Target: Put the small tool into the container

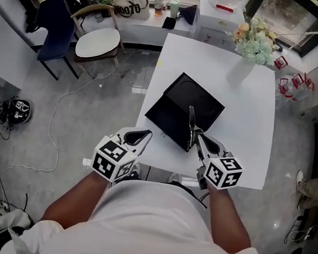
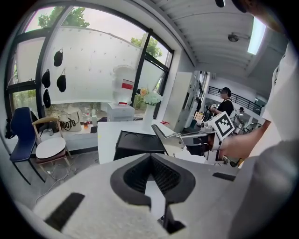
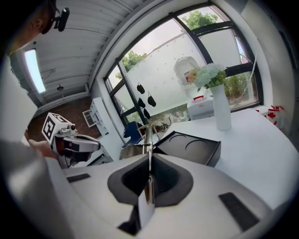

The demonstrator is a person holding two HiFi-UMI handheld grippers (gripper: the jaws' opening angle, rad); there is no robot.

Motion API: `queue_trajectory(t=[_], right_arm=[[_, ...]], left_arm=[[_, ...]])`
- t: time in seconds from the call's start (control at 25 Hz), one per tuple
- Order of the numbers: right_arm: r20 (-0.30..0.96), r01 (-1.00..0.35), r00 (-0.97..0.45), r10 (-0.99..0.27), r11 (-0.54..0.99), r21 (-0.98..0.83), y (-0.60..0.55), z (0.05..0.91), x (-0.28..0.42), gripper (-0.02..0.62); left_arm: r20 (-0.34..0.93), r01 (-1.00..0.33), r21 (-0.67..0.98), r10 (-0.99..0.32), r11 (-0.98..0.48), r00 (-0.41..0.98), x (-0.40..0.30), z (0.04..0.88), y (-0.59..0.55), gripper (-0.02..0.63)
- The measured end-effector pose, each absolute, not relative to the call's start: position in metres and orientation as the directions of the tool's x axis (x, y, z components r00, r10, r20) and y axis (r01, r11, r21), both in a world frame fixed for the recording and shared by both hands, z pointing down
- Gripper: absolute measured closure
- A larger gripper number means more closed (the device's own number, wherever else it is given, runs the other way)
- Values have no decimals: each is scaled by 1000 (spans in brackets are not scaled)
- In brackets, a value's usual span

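A black box container [image 1: 183,109] lies open on the white table [image 1: 244,125]. My right gripper [image 1: 196,137] is shut on a thin flat metal tool [image 1: 191,120], whose blade reaches out over the container's near right part. Seen edge-on in the right gripper view, the tool [image 3: 148,140] stands between the pads, with the container [image 3: 191,147] just beyond. My left gripper [image 1: 145,134] hangs at the table's front edge, left of the container, shut with nothing in it. From the left gripper view, the tool [image 2: 163,135] shows beside the container [image 2: 140,142].
A white vase of flowers [image 1: 250,48] stands at the table's far right. A chair with a round white seat [image 1: 97,42] and a blue chair [image 1: 55,24] stand off the table's far left. A cable [image 1: 55,136] trails on the floor. A person [image 2: 225,100] stands far back.
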State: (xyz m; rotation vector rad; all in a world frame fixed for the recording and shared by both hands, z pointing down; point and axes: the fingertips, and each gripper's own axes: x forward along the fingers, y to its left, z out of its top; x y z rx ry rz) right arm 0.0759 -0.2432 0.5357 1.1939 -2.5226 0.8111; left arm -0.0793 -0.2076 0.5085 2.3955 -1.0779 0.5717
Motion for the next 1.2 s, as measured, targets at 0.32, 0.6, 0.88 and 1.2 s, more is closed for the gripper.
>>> queue_trajectory(t=[0.32,0.6,0.88,1.2], right_arm=[[578,-785,-560,-594,604,-139,-265,568,43,588],[736,-637,-400,-546,743,206,-271,593,25,588],[788,-632,-305,-535,733,253,-287,624,22,586],[810,-507,-227,-541,776,376,-310,646,6,586]], left_arm=[[568,-760,260,-543,-595,619,-116,530,-206,597],[565,-756,276,-536,-594,627,-131,534,-197,597],[552,-777,281,-567,-563,611,-151,530,-201,597],[544,-788,290,-583,-543,603,-155,531,-198,597]])
